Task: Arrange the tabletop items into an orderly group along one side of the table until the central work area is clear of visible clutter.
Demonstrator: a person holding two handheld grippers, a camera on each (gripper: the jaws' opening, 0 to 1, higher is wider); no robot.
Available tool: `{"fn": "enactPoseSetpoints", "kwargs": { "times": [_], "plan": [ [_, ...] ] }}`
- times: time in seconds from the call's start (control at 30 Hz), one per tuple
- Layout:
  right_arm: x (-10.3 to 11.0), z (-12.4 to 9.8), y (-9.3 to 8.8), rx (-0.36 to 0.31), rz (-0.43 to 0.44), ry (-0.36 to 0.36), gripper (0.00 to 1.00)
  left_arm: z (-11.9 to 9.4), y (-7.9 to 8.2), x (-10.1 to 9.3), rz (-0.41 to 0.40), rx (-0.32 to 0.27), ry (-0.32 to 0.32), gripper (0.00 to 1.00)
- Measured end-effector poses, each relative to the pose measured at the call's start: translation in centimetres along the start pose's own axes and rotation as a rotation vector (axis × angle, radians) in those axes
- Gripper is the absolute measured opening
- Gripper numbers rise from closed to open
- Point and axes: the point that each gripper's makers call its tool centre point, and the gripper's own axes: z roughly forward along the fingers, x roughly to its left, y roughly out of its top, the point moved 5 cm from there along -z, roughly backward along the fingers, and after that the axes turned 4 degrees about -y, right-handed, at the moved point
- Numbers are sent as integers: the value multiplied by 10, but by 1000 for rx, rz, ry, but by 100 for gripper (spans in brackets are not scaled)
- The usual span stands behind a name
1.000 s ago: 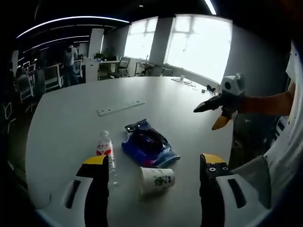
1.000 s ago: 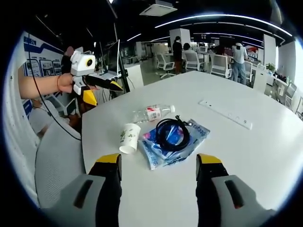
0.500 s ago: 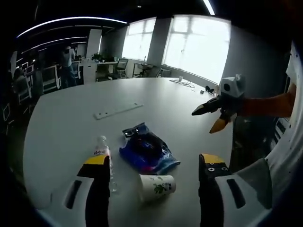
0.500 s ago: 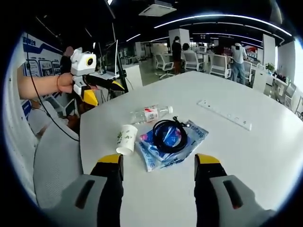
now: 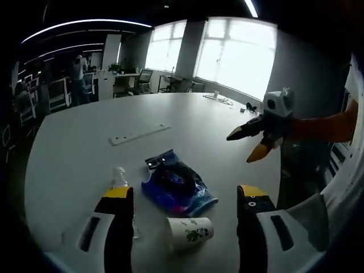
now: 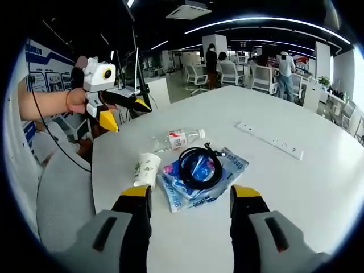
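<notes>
On the white table [image 5: 74,148] lie a paper cup [image 5: 190,231] on its side, a blue bag [image 5: 177,185] with a black cable coil on it, and a clear water bottle [image 5: 118,177] partly behind my left jaw. My left gripper [image 5: 186,191] hovers open above them, holding nothing. In the right gripper view the cup [image 6: 146,169], the bottle [image 6: 175,139], the bag [image 6: 219,170] and the cable coil [image 6: 196,165] lie just past my open, empty right gripper [image 6: 189,191]. Each gripper shows in the other's view, in the air, jaws apart: right gripper [image 5: 242,148], left gripper [image 6: 129,115].
A white power strip [image 5: 140,132] [image 6: 270,144] lies farther out on the table [image 6: 307,187]. Grey chairs [image 6: 57,193] [image 5: 307,210] stand at the table's near edge. Small items [image 5: 224,99] sit at the far rim. Desks, chairs and people fill the office behind.
Both views have shifted a little with the hands: the items sit lower in the left gripper view and more to the left in the right gripper view. Nothing was taken or moved.
</notes>
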Motion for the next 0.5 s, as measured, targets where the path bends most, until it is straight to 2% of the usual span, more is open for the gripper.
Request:
{"fn": "enactPoseSetpoints", "kwargs": {
  "times": [0.5],
  "plan": [
    [-8, 19, 2, 8, 5, -4, 50, 18, 2, 11, -8, 16, 5, 72]
  ]
}}
